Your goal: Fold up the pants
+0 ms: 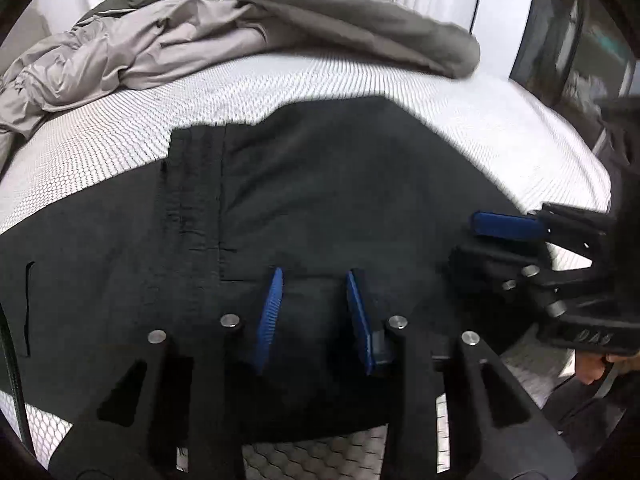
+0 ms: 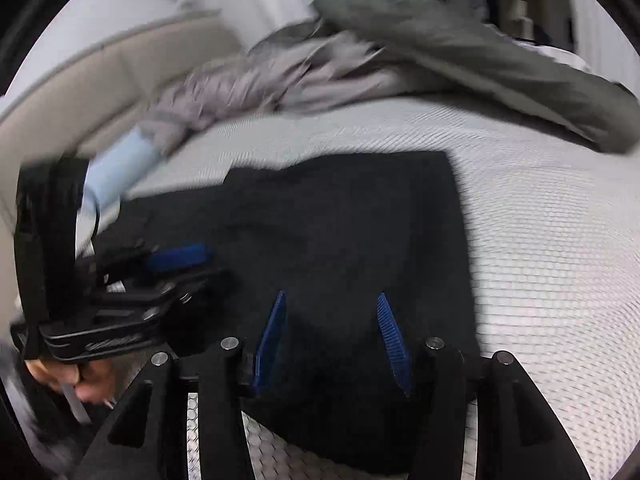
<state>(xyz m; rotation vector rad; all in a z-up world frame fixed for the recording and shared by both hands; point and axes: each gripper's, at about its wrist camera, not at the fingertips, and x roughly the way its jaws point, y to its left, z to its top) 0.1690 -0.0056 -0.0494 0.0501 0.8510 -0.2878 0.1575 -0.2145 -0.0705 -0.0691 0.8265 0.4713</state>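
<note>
Both hand-held grippers, left [image 1: 314,320] and right [image 2: 332,340], hang released over the folded pants [image 1: 320,184] at frame centre; next likely a final smoothing.

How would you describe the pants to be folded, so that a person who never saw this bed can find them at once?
Start from the white honeycomb-patterned mattress. At its far side lies a heap of grey and beige clothes; nearer, just in front of both grippers, lie the black pants. They are the only black garment, spread flat with straight edges, while the others are pale and crumpled.
</note>
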